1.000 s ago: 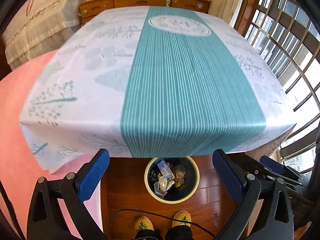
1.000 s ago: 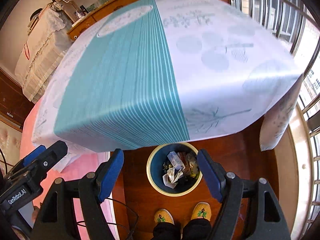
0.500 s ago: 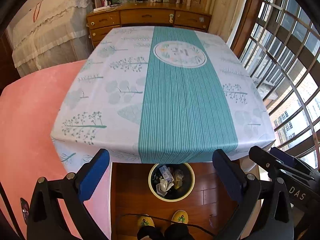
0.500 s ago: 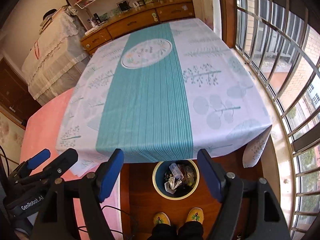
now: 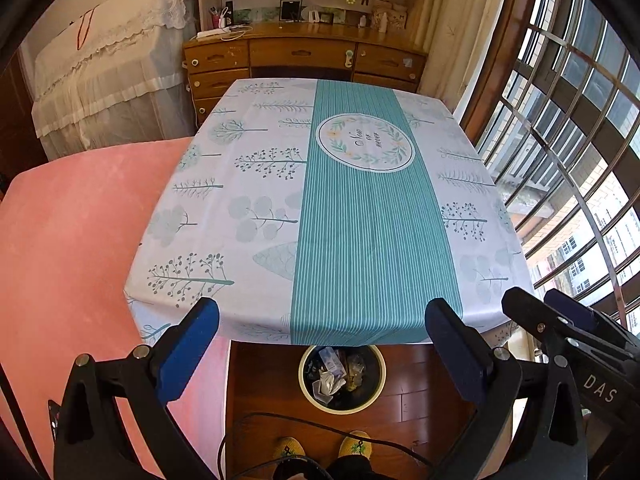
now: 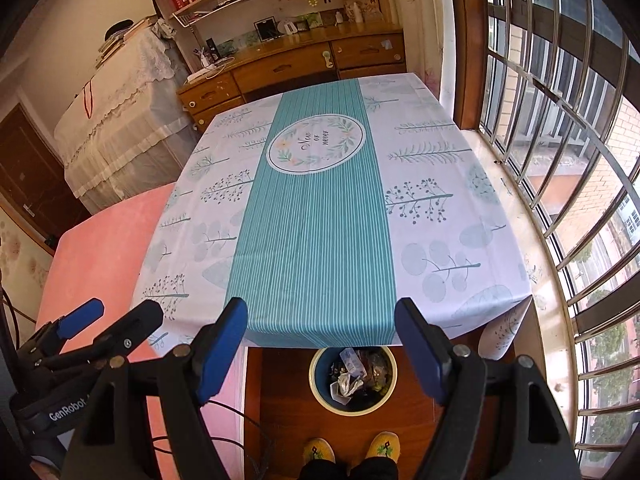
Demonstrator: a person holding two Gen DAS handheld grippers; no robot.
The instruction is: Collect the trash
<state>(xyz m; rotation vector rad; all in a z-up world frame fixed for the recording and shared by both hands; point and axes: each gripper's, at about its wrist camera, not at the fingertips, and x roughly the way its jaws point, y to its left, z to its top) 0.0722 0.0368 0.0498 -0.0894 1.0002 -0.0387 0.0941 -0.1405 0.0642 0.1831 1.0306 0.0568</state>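
Our left tongs [image 5: 322, 344] and right tongs [image 6: 320, 342] both gape apart, holding nothing. The trash bin [image 6: 320, 394] stands on the floor below the table's [image 6: 432, 216] near edge, beneath both tongs alike, already holding scraps; we see no loose trash on the table.

Trash bin [image 6: 320, 396] between empty tool [image 6: 320, 346] fingers

What my two cameras can't make out

My bin [image 5: 342, 378] at bottom centre has its far rim tucked under the tablecloth [image 5: 336, 240], and the trash [image 5: 334, 372] inside is too small and jumbled to name. My slippers [image 6: 350, 446] are cut off by the bottom edge. The small items on the dresser [image 5: 304, 52] at top centre are too tiny to identify.
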